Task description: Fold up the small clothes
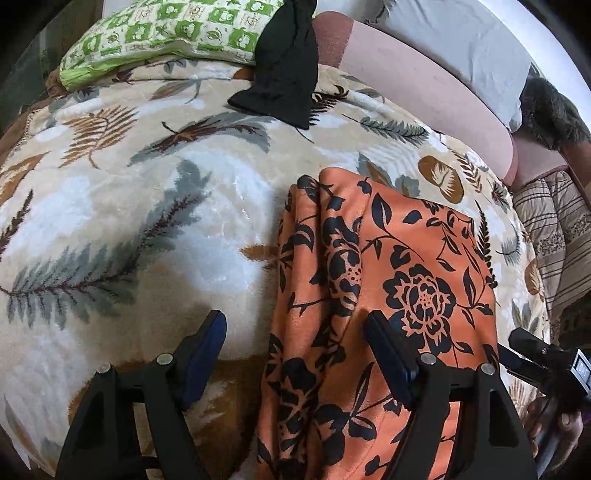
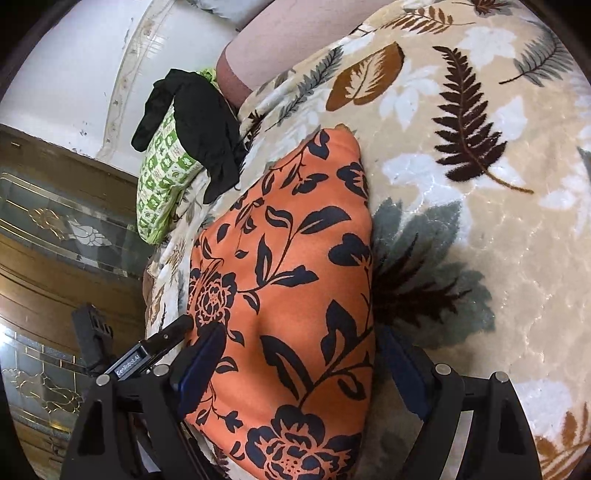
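Orange floral garment (image 1: 388, 280) lay folded on leaf-print blanket (image 1: 122, 206) over bed. Left claw (image 1: 295, 332) spread open, 1 finger above blanket at 7 o'clock, other above cloth. Right claw (image 2: 303, 350) open, straddling garment's near end. Black garment (image 1: 284, 70) draped over green pillow (image 1: 166, 33) at 12 o'clock.

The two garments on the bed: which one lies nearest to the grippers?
The orange floral garment, between both open grippers; the black garment lies far off against the green pillow.

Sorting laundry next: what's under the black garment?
The black garment lies across the green pillow and the leaf-print blanket. Anything beneath its folds is hidden.
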Tool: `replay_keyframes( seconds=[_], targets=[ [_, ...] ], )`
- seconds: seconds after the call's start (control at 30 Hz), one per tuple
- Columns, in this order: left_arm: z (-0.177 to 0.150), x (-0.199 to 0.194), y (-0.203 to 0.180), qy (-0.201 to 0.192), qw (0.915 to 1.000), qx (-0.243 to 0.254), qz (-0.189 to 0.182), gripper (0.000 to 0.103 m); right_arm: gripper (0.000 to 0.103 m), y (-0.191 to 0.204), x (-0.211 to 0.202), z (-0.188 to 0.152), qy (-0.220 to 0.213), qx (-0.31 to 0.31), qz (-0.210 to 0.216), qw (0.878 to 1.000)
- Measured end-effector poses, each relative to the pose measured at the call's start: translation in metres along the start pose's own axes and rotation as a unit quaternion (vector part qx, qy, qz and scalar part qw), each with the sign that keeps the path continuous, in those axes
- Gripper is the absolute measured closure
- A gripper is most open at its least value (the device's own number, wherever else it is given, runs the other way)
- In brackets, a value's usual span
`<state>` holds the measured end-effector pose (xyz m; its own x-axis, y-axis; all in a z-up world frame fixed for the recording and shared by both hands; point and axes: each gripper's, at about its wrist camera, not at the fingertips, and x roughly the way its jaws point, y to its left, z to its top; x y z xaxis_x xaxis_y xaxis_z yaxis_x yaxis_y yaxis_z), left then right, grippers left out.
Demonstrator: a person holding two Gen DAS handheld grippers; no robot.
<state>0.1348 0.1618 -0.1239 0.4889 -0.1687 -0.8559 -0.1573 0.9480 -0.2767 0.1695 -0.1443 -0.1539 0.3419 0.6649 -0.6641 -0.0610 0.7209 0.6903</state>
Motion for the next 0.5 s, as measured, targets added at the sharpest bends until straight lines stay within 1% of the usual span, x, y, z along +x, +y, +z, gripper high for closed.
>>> replay_keyframes(
  seconds=[0.03,0.13,0.27,0.33,0.37,0.4,0.43,0.5],
  targets=[
    [0.0,0.0,0.0,0.0,1.0,-0.001,-0.001,0.025,0.016,0.0,0.001,0.001,0.001,0.0,0.0,1.0],
    [0.002,-0.004,0.001,-0.003,0.9998,0.001,-0.021,0.025,0.016,0.002,0.001,0.001,0.0,-0.003,0.002,1.0],
    [0.002,-0.009,0.002,-0.006,0.9983,0.003,-0.058,0.024,0.016,0.001,-0.002,0.003,-0.003,-0.005,0.003,1.0],
    [0.001,-0.002,0.003,0.002,0.9981,0.004,-0.061,0.021,0.016,-0.003,-0.002,0.005,-0.005,0.001,0.005,1.0],
    [0.001,0.004,0.004,0.012,0.9982,0.003,-0.059,0.021,0.016,-0.003,0.001,0.006,-0.003,0.005,0.005,1.0],
    [-0.001,0.015,0.006,0.032,0.9978,0.001,-0.059,0.021,0.016,-0.004,0.006,0.006,0.005,0.008,0.007,1.0],
    [-0.002,0.021,0.008,0.04,0.9973,-0.005,-0.062,0.021,0.016,-0.004,0.012,0.007,0.015,0.01,0.012,1.0],
    [-0.004,0.023,0.013,0.035,0.9966,-0.018,-0.072,0.021,0.016,-0.004,0.024,0.007,0.035,0.01,0.015,0.999]
  ],
)
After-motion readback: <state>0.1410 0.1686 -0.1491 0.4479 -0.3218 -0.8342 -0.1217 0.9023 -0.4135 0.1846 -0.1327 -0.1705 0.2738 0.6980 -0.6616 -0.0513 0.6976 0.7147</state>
